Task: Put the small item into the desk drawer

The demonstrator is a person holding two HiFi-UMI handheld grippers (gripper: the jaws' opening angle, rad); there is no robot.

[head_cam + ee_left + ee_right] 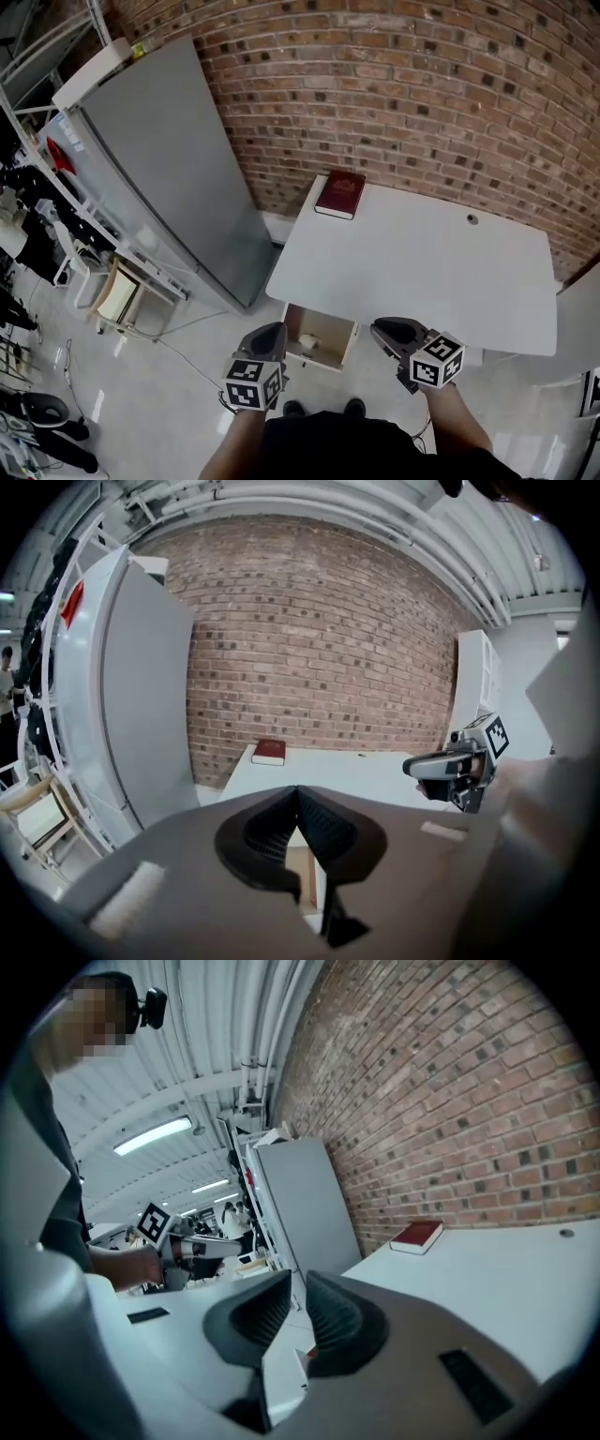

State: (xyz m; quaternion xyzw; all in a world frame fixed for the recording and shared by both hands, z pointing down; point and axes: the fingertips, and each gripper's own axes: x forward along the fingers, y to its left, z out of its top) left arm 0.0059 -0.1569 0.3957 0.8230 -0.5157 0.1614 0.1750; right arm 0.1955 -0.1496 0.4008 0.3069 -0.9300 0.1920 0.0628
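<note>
A white desk (422, 272) stands against the brick wall, and its drawer (349, 343) is pulled open under the near left corner. A small pale item (307, 341) lies inside the drawer. My left gripper (274, 328) hovers at the drawer's left side; in the left gripper view its jaws (297, 791) meet at the tips with nothing between them. My right gripper (384, 326) sits at the desk's front edge, right of the drawer. Its jaws (298, 1279) stand a narrow gap apart and hold nothing.
A dark red book (339, 194) lies on the desk's far left corner. A tall grey cabinet (159, 159) stands left of the desk, with a low wooden stool (117, 295) on the floor beside it. The desk has a cable hole (472, 219) near the wall.
</note>
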